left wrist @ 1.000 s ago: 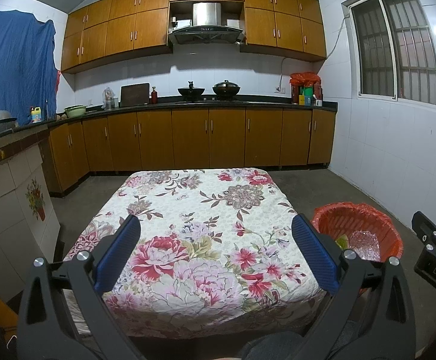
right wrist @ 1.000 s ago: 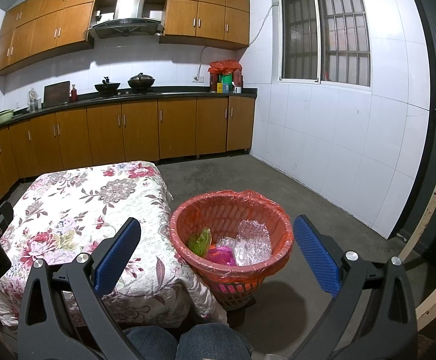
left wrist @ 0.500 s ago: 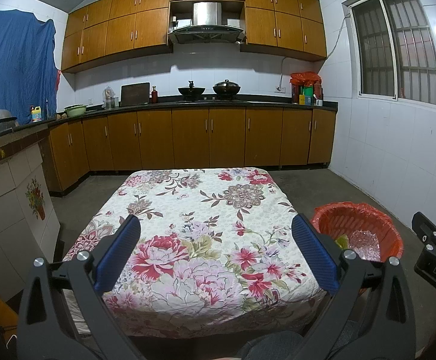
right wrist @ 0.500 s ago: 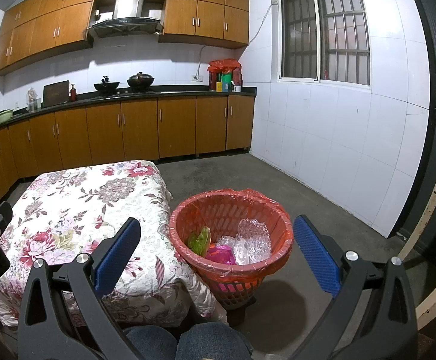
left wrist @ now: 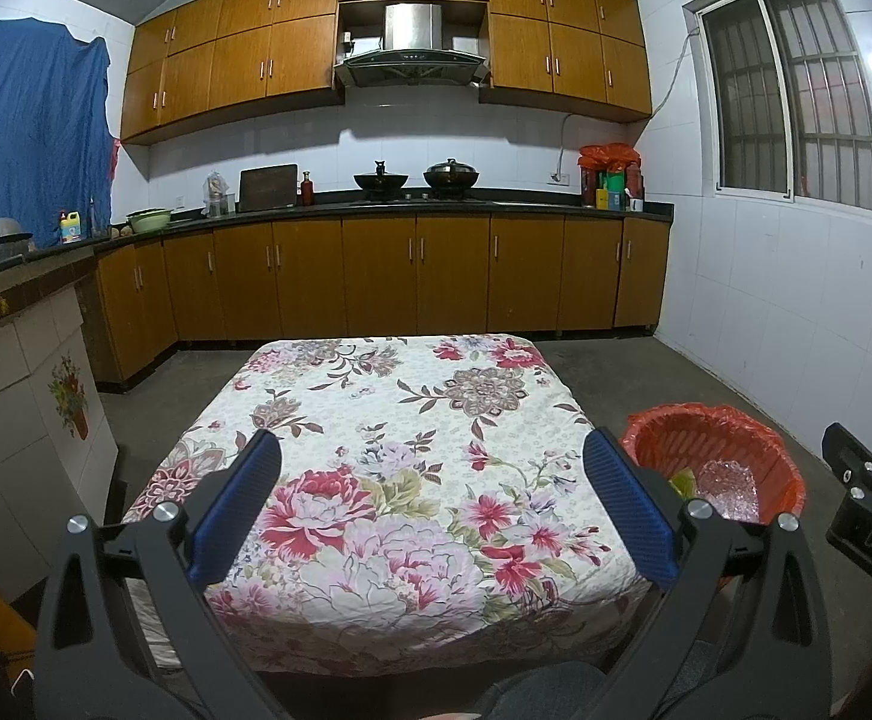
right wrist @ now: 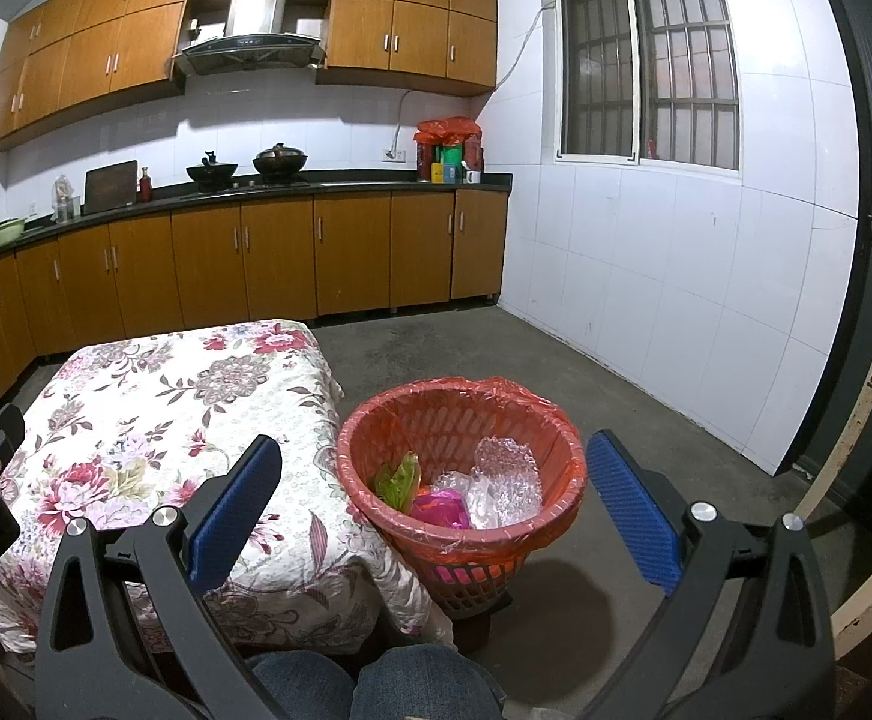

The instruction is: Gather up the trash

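Beside one floral table (left wrist: 411, 420), one red basket (right wrist: 556, 474); both grippers' jaws wide apart, empty.

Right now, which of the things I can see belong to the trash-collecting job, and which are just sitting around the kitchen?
Part of the job:
orange bin
green wrapper
pink wrapper
clear bubble plastic
left tongs and right tongs, both open and empty

Just lying about:
flowered tablecloth
two woks
yellow bottle
green basin
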